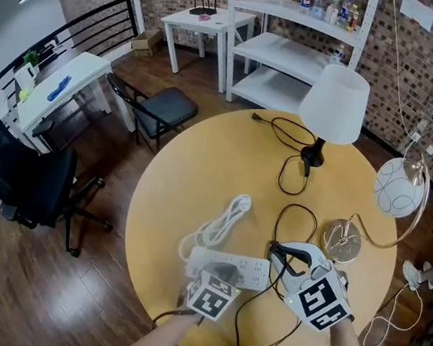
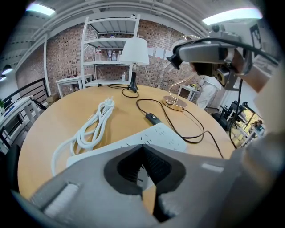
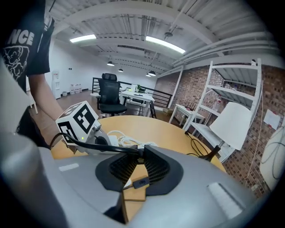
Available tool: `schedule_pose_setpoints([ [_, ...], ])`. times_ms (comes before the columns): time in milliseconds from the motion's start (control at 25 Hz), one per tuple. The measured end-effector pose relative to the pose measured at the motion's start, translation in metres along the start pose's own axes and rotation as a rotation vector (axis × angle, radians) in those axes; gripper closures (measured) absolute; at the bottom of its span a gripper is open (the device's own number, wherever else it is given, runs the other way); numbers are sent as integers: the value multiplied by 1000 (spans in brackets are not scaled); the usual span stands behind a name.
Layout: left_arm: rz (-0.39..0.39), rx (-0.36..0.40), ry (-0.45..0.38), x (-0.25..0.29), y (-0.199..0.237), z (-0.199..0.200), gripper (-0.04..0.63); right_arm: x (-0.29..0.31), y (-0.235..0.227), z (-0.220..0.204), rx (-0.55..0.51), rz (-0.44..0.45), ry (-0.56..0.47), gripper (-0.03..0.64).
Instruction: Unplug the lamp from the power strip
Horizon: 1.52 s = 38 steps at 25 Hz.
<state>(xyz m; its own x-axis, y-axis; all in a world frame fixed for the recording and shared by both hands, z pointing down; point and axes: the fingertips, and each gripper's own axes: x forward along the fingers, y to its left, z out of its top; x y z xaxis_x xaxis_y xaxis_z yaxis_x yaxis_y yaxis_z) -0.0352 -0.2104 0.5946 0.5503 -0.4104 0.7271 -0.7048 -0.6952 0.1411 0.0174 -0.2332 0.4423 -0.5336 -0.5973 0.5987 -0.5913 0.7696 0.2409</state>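
We note the right gripper (image 1: 277, 253) held above the tabletop (image 1: 194, 165), its jaws pinching the black plug (image 2: 173, 59) clear of the white power strip (image 1: 245, 269). The left gripper (image 2: 142, 148) has its jaws pressed together, tips at the strip's near edge. The white-shaded lamp (image 1: 334, 103) stands upright across the tabletop.

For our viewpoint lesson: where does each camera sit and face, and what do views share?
Head view: overhead, steeply down on the table; forearms, left claw, right claw show.
Left gripper view: along own jaws, over power strip toward shaded lamp.
Right gripper view: along own jaws on black plug; left claw beyond.
Shared: shaded lamp.
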Motion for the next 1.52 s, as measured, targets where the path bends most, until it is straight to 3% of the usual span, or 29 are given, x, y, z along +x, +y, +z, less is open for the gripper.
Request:
schedule_pose_setpoints([
  [200,35,9,-25,0,0,1,594,-19,2,-10,7,-97,10,568],
  [400,23,0,-25,0,1,1,594,-26,13,-27,101,-158,-20,566],
  [680,48,40,-43,-2,1,0,593,-17,34,-76,240,-214,20,566],
  [920,54,66,-53,-5,2,3,592,-11,48,-103,270,-236,86,566],
  [1280,-37,15,-138,-33,-30,15,592,9,76,-144,255,-220,210,553],
  [1520,-93,14,-202,-50,-46,30,592,5,85,-151,256,-215,247,493],
])
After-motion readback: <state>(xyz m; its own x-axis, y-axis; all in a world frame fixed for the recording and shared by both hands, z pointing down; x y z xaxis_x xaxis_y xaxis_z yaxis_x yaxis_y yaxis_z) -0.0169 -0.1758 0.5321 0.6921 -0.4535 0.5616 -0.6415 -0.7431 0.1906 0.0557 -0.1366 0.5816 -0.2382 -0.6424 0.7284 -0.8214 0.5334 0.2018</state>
